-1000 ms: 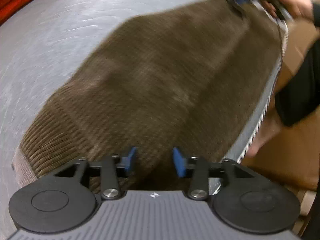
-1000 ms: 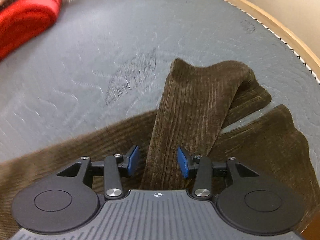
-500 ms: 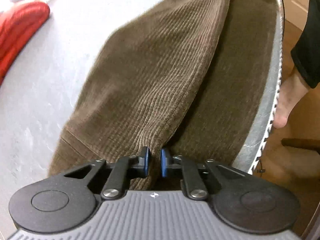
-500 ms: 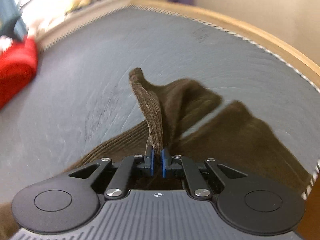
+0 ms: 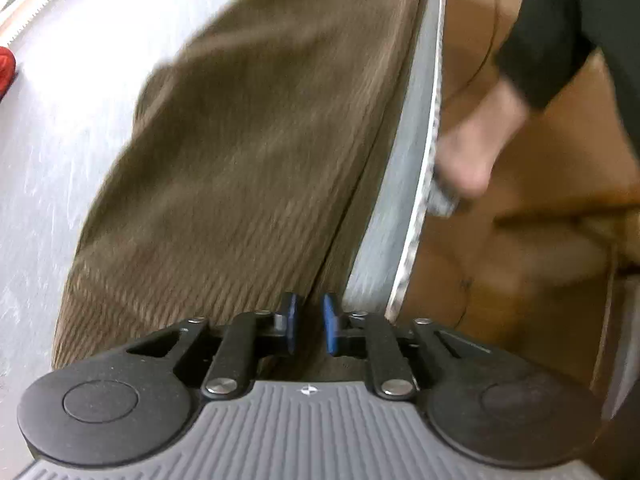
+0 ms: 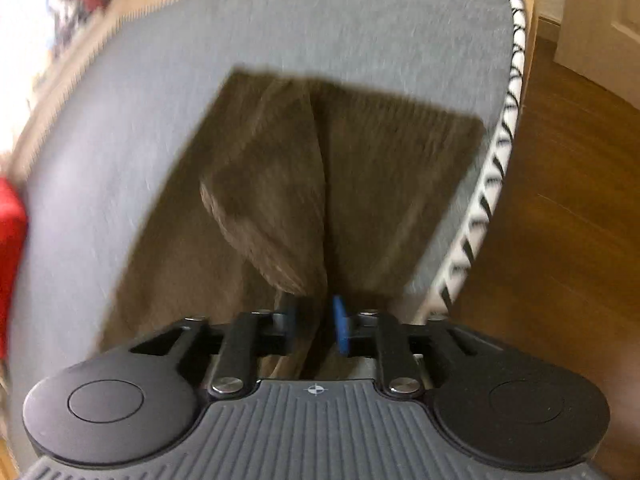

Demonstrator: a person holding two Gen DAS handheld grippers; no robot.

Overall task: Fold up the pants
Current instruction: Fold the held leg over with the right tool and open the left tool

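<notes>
Left wrist view: the brown corduroy pants (image 5: pixel 248 152) lie doubled lengthwise on a grey padded surface (image 5: pixel 64 128), one leg laid over the other, the long edge running close beside the surface's striped trim (image 5: pixel 424 184). The left gripper (image 5: pixel 308 322) sits low over the near end of the cloth, its blue pads a narrow gap apart and opening; corduroy shows in the gap, but the pads do not appear to press on it. Beyond the trim, a bare foot (image 5: pixel 472 152) and dark trouser hem stand on the wooden floor (image 5: pixel 540 184).

In the right wrist view, the pants (image 6: pixel 352 168) spread toward the far corner of the surface (image 6: pixel 280 20), a loose flap of cloth rising toward the right gripper (image 6: pixel 316 326). Its jaws are opening too, moderately apart, with fabric between them; whether it is gripped cannot be told through the blur. A red garment (image 6: pixel 10 240) sits at the left margin.

The lengthwise fold appears to be just laid and both claws letting go. The next move likely calls for clearing the cloth, then regrasping one end to fold the pants across their length.
</notes>
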